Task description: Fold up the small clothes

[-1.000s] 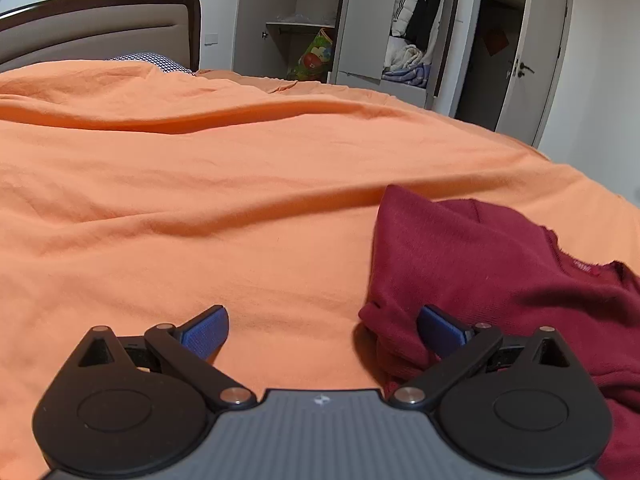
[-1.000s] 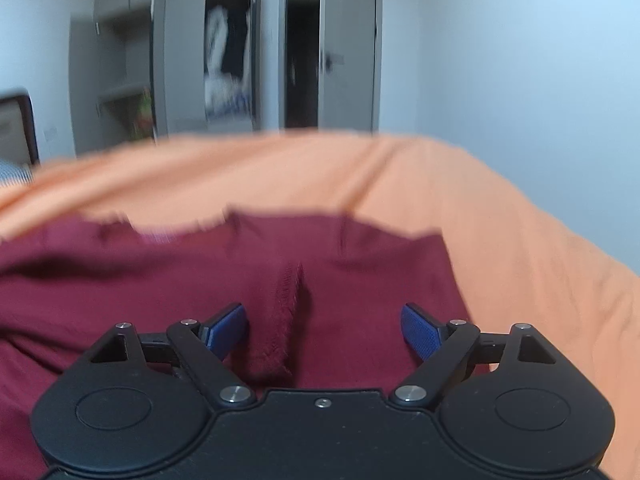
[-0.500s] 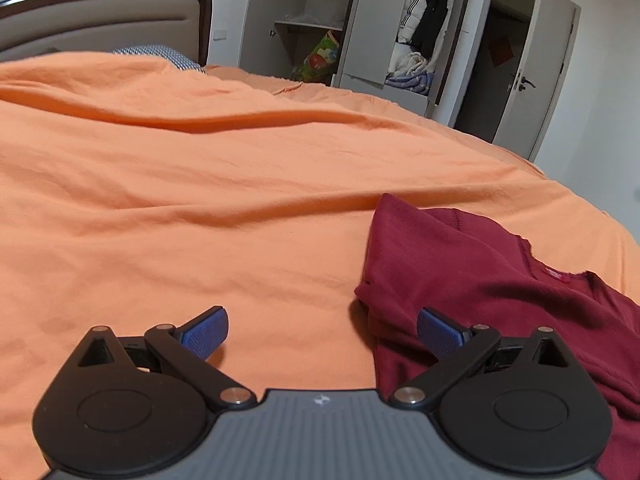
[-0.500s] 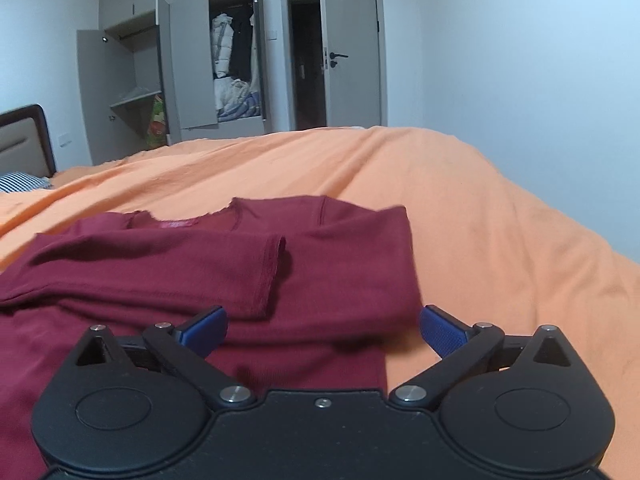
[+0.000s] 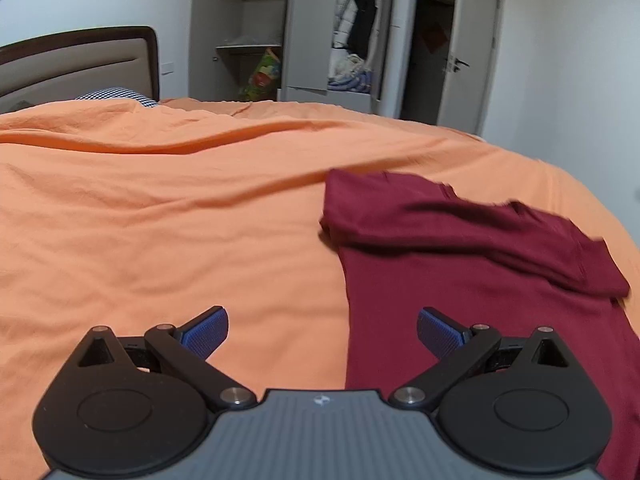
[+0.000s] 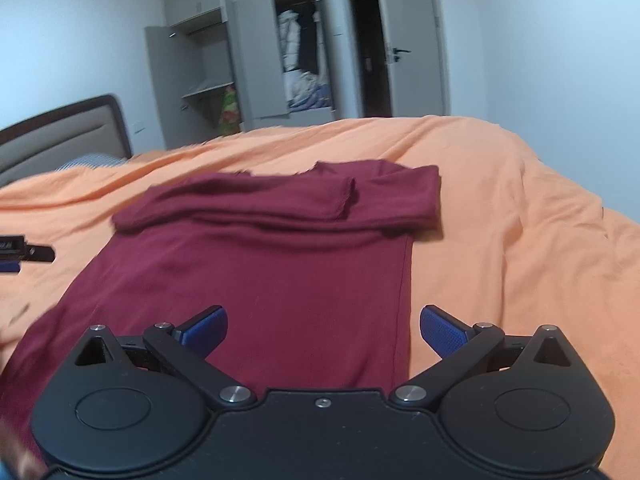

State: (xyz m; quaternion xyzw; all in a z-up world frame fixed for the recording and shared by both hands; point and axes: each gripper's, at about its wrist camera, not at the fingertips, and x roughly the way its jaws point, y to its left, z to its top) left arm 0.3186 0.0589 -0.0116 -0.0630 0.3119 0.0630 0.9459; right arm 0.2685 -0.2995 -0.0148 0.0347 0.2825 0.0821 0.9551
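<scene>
Both sleeves lay folded across the maroon shirt (image 6: 256, 264), its body stretching ahead of the right gripper (image 6: 323, 330). The left gripper (image 5: 322, 332) straddled its left edge. Both gaped wide, empty. Next likely: pinching the hem near the fingers.

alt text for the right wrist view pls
A dark red shirt lies flat on an orange bedspread, both sleeves folded across its chest. The right claw is open above its lower half, holding nothing. Behind the bed stands an open wardrobe.
</scene>
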